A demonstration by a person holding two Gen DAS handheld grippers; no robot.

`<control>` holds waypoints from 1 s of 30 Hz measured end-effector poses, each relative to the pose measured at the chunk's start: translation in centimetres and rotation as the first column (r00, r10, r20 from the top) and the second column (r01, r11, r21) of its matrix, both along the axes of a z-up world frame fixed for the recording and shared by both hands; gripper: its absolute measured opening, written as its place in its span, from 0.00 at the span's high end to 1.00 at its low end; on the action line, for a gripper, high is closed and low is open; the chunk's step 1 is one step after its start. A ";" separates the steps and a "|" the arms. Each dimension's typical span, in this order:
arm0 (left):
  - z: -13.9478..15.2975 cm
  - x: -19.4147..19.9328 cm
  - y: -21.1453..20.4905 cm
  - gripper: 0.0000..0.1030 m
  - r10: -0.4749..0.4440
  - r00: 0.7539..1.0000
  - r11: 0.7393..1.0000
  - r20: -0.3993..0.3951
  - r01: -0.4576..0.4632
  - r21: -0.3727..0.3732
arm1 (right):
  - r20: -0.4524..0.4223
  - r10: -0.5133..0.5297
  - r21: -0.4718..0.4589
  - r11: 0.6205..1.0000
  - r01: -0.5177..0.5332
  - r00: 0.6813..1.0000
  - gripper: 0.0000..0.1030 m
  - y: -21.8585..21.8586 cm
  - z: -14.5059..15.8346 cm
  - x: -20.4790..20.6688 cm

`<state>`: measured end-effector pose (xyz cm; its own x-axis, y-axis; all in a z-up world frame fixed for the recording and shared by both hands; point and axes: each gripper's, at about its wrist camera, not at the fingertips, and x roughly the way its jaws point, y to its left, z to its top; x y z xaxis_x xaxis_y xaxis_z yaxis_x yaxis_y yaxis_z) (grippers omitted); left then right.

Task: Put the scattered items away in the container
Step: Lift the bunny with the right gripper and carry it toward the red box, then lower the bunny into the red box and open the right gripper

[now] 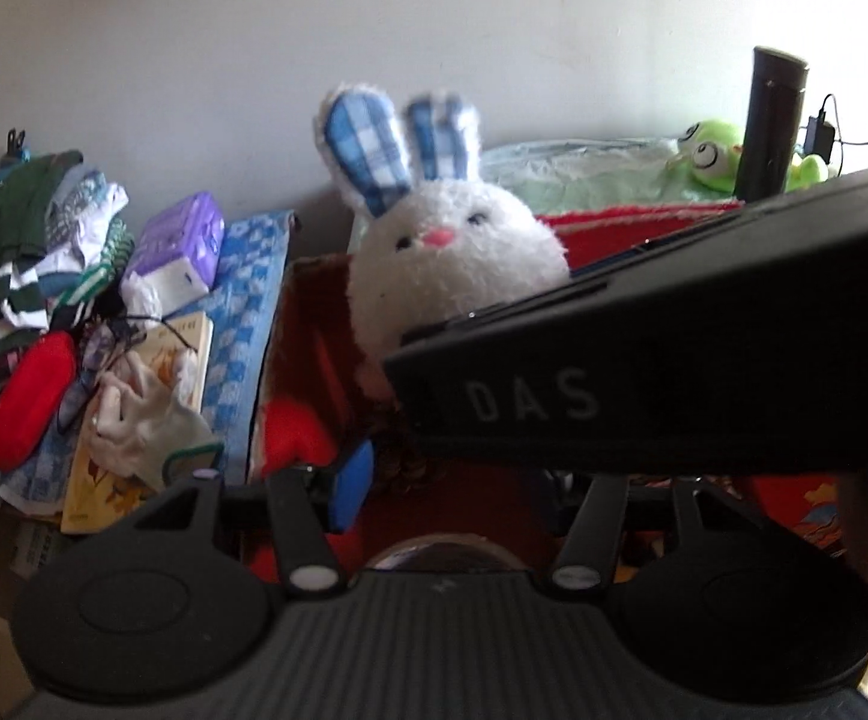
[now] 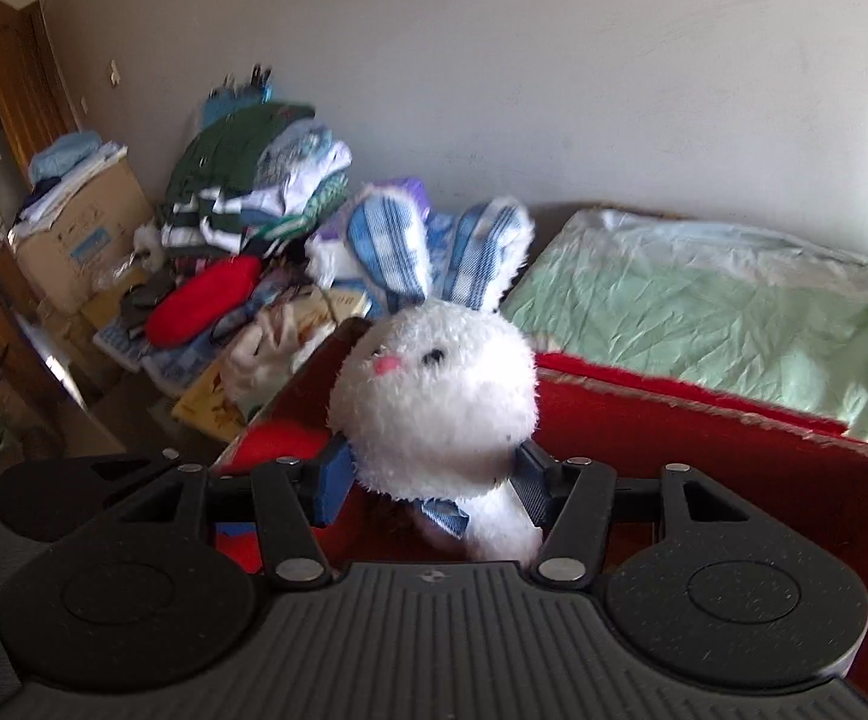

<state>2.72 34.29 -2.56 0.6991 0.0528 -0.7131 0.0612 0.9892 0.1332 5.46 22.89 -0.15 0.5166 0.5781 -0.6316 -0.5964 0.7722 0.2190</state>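
Plush white rabbit toy, fuzzy pile, round head, blue-and-white checked fabric ears, pink nose, blue bow at the neck. It sits upright between the blue pads of the right gripper; both pads press its neck and body, so the right one is clamped on it. The toy hangs over the open red box, a fuzzy-lined container with frayed cardboard edges, near its left corner.

Left gripper: one blue pad visible on the left, the other hidden behind the right gripper's black matte body, which crosses the left wrist view diagonally. Nothing seen between its fingers; the jaws stand apart, and it points into the red box below the rabbit's head.

Red soft lump lies inside the box at the left wall. Crumpled pale green sheet is spread behind the box's far edge. Green plush frog sits at the sheet's right end, beside a black cylinder. Heap of folded clothes, a red oval case and a purple plastic packet lie left of the box.
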 end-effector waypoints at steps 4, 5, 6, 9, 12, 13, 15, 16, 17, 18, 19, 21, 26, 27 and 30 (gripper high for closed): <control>0.2 0.0 0.3 0.44 -0.008 1.000 0.999 -0.008 0.007 -0.031 | -0.030 0.063 0.030 0.998 -0.062 0.998 0.42 0.7 0.0 0.3; 0.3 0.1 0.3 0.44 -0.007 1.000 0.999 -0.010 0.007 -0.037 | -0.054 0.089 0.036 0.996 -0.087 0.995 0.42 0.8 -0.2 0.5; 0.3 0.0 0.2 0.43 -0.011 1.000 0.999 -0.012 0.011 -0.035 | -0.087 0.111 0.040 0.993 -0.108 0.990 0.41 1.1 -0.4 0.9; 0.0 -0.1 -0.4 0.43 -0.027 1.000 1.000 -0.015 0.027 -0.008 | -0.142 0.088 0.023 0.996 -0.085 0.986 0.36 1.2 -0.8 1.5; 0.0 -0.2 -0.4 0.43 -0.033 0.999 0.999 -0.012 0.033 -0.022 | -0.203 0.092 0.058 0.995 -0.081 0.975 0.34 0.6 -1.2 2.0; 0.1 -0.2 -0.3 0.43 -0.034 0.999 0.999 -0.012 0.033 -0.035 | -0.222 0.097 0.082 0.993 -0.081 0.970 0.32 0.3 -1.3 2.2; 0.3 -0.1 -0.1 0.43 -0.036 0.999 0.998 -0.011 0.035 -0.060 | -0.247 0.097 0.120 0.990 -0.069 0.964 0.30 -0.3 -1.3 2.5; 0.3 -0.1 -0.1 0.43 -0.036 0.999 0.997 -0.010 0.035 -0.065 | -0.254 0.091 0.135 0.989 -0.058 0.963 0.30 -0.6 -1.4 2.5; 0.3 0.0 -0.1 0.43 -0.037 0.999 0.997 -0.010 0.036 -0.064 | -0.261 0.085 0.151 0.987 -0.046 0.962 0.30 -0.9 -1.4 2.6; 0.2 0.1 -0.2 0.42 -0.039 0.999 0.998 -0.010 0.039 -0.058 | -0.270 0.080 0.165 0.986 -0.036 0.959 0.29 -1.2 -1.4 2.7; 0.1 0.1 -0.3 0.42 -0.040 0.999 0.998 -0.011 0.040 -0.049 | -0.282 0.075 0.177 0.984 -0.025 0.957 0.28 -1.3 -1.5 2.8; -0.1 0.2 -0.7 0.41 -0.038 0.999 0.999 -0.015 0.038 -0.028 | -0.314 0.074 0.201 0.980 -0.010 0.946 0.28 -1.6 -1.7 3.1; 0.2 0.1 -0.4 0.40 -0.037 0.999 0.998 -0.006 0.037 -0.059 | -0.328 0.014 0.271 0.959 0.080 0.945 0.28 -3.6 -1.4 3.0; 0.3 0.0 -0.2 0.40 -0.037 0.999 0.997 -0.005 0.037 -0.070 | -0.334 0.008 0.288 0.953 0.094 0.943 0.29 -4.0 -1.4 2.8; 0.5 -0.4 0.0 0.40 -0.034 0.999 0.995 -0.001 0.034 -0.098 | -0.347 -0.017 0.317 0.939 0.134 0.938 0.40 -5.0 -1.3 2.5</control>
